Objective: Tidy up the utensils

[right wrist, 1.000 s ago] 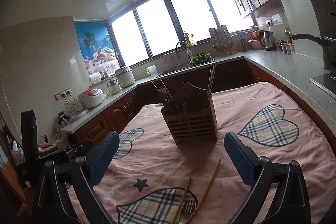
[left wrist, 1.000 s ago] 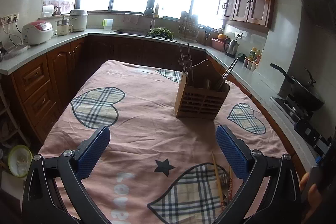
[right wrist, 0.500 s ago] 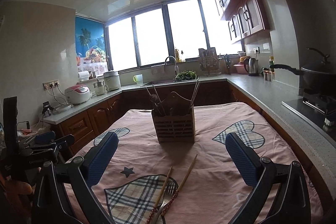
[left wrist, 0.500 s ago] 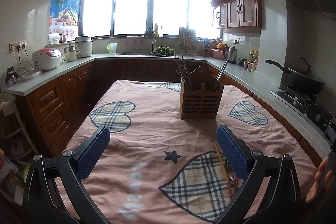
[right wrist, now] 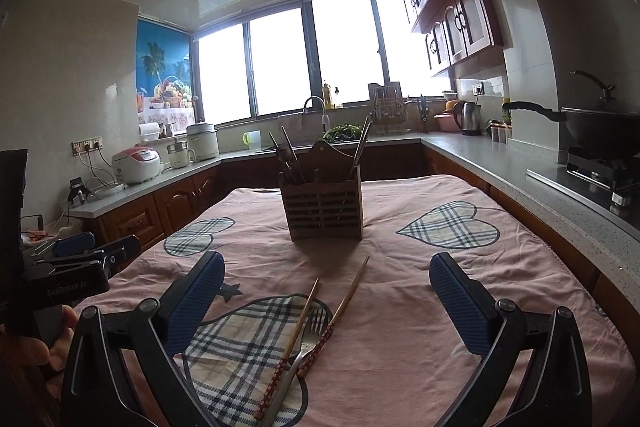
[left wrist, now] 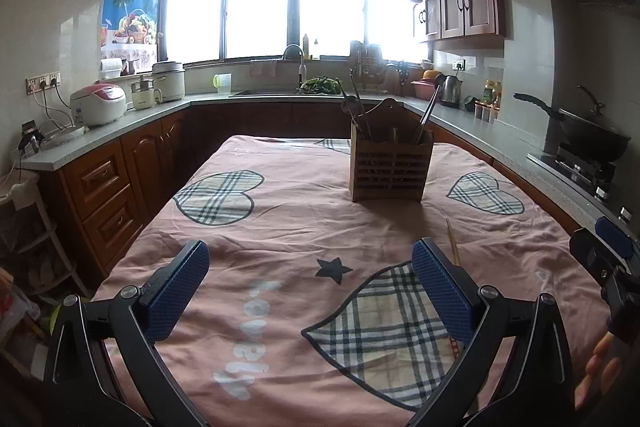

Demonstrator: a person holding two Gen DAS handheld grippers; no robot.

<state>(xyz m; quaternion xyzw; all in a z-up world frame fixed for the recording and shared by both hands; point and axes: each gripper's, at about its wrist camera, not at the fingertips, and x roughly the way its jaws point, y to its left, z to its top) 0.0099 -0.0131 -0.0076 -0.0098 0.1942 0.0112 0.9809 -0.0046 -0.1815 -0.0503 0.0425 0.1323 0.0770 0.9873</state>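
1. Both grippers are hanging above the near end of the table with their jaws spread wide and nothing between them: the left gripper over the star and plaid patch, the right gripper over the loose utensils.
2. Two chopsticks and a fork are lying on the pink tablecloth, crossing each other between the right gripper's blue pads.
3. In the left wrist view only one chopstick tip is showing, just beside the right-hand pad.
4. Standing upright toward the far middle of the table is the wooden utensil holder, well apart from the loose pieces, with several utensils already sticking out of it.
5. Bare cloth is lying open between the holder and the chopsticks.
6. Running close along the table's right edge is the grey countertop, with a wok on the stove.
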